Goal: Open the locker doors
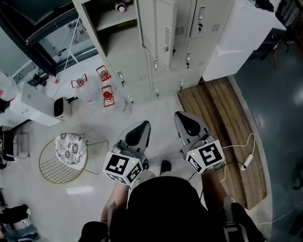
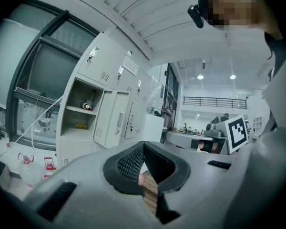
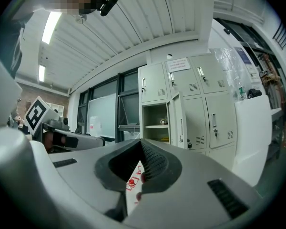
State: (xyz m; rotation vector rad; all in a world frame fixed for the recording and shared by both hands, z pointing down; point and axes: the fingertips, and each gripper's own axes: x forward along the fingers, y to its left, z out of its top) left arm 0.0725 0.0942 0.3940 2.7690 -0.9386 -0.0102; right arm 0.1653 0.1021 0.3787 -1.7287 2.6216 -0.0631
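A bank of pale grey lockers (image 1: 182, 44) stands ahead of me. One upper door (image 1: 159, 29) hangs open, and the compartment (image 1: 113, 14) beside it shows a shelf with a small round thing on it. The other doors look closed. My left gripper (image 1: 139, 130) and right gripper (image 1: 186, 120) are held low, well short of the lockers, both shut with nothing in them. The left gripper view shows the shut left gripper (image 2: 144, 144) and the open door (image 2: 118, 120). In the right gripper view, the open door (image 3: 181, 125) lies beyond the shut right gripper (image 3: 142, 142).
Red lanterns (image 1: 106, 92) sit on the floor left of the lockers. A wire stool with a patterned cushion (image 1: 70, 153) stands at my left. A white cabinet (image 1: 237, 39) adjoins the lockers on the right. Wooden planks (image 1: 227, 130) carry a white cable and power strip (image 1: 247, 160).
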